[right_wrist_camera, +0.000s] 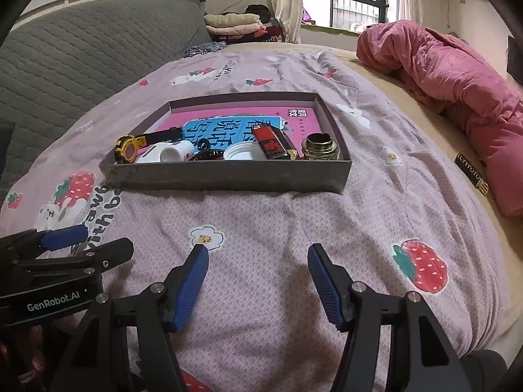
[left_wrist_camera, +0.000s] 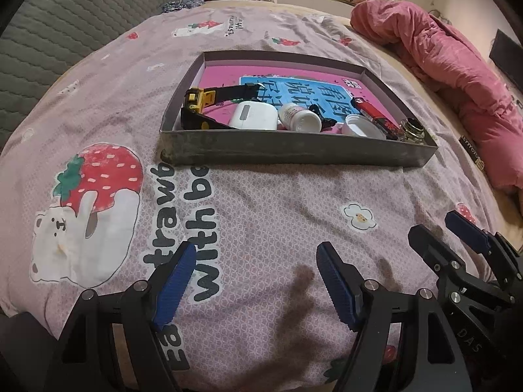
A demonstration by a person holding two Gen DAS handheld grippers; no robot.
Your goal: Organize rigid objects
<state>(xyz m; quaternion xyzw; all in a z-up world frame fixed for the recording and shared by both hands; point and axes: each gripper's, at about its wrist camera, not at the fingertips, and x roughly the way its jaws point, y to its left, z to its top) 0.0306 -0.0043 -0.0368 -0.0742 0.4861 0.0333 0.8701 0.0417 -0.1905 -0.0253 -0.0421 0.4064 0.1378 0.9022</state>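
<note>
- Nearest the lens, both grippers hang over bare sheet: the left gripper (left_wrist_camera: 256,285) has its blue pads wide apart with nothing between them, and the right gripper (right_wrist_camera: 258,289) is likewise spread and empty.
- Ahead of both sets of jaws, well apart from them, sits the shallow grey tray (left_wrist_camera: 294,155) on the strawberry bedsheet (left_wrist_camera: 261,215); its long side runs across the view, square to the fingers.
- Every loose item I can see already lies inside the tray, crowded along its near wall; none rests on the sheet between jaws and tray.
- Counted left to right in the left wrist view: one yellow-and-black tape measure (left_wrist_camera: 199,104), one white case (left_wrist_camera: 253,116), one white bottle (left_wrist_camera: 299,117) lying on its side with its mouth toward the right gripper, one small black clip-like piece (left_wrist_camera: 322,119) I cannot identify, one white cap (left_wrist_camera: 361,125), one red lighter (left_wrist_camera: 372,111) with its long axis slanting away to the left, one brass-coloured ring fitting (left_wrist_camera: 413,130) at the right corner.
- Under them lies one pink-and-blue printed booklet (left_wrist_camera: 294,81).
- Reach judgement: the tape measure and case lie more in line with the left gripper; the lighter and brass fitting lie nearer the right one.
- Far right, one pink quilt (left_wrist_camera: 457,75) lies bunched beside the tray, clear of it.
</note>
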